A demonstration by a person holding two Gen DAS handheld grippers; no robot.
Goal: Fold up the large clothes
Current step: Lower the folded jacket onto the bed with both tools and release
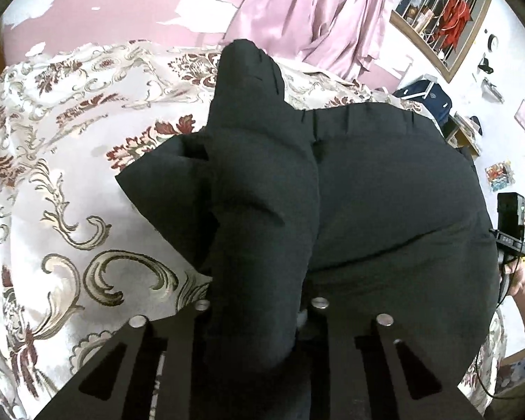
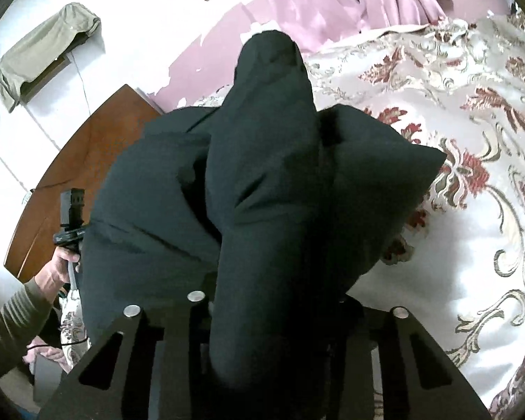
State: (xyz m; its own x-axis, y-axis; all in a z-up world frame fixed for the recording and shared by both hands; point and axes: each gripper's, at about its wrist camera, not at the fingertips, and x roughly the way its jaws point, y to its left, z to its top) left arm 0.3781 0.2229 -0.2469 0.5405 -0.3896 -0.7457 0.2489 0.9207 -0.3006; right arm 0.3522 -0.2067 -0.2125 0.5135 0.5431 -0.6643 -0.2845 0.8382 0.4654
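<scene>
A pair of black trousers (image 1: 385, 182) hangs lifted above a bed with a floral cover (image 1: 52, 182). My left gripper (image 1: 259, 315) is shut on a bunched fold of the trousers, which drapes over its fingers and hides them. My right gripper (image 2: 273, 308) is shut on another bunched part of the same trousers (image 2: 262, 175), its fingers also hidden by cloth. The waistband with belt loops shows in the left wrist view (image 1: 350, 115). The other hand-held gripper shows at the right edge of the left wrist view (image 1: 511, 224) and at the left of the right wrist view (image 2: 70, 224).
The floral bed cover (image 2: 472, 140) spreads below. Pink curtains (image 1: 315, 10) hang behind the bed. A window with bars (image 1: 441, 17) is at the upper right. A wooden board (image 2: 87, 161) and white wall lie left of the bed.
</scene>
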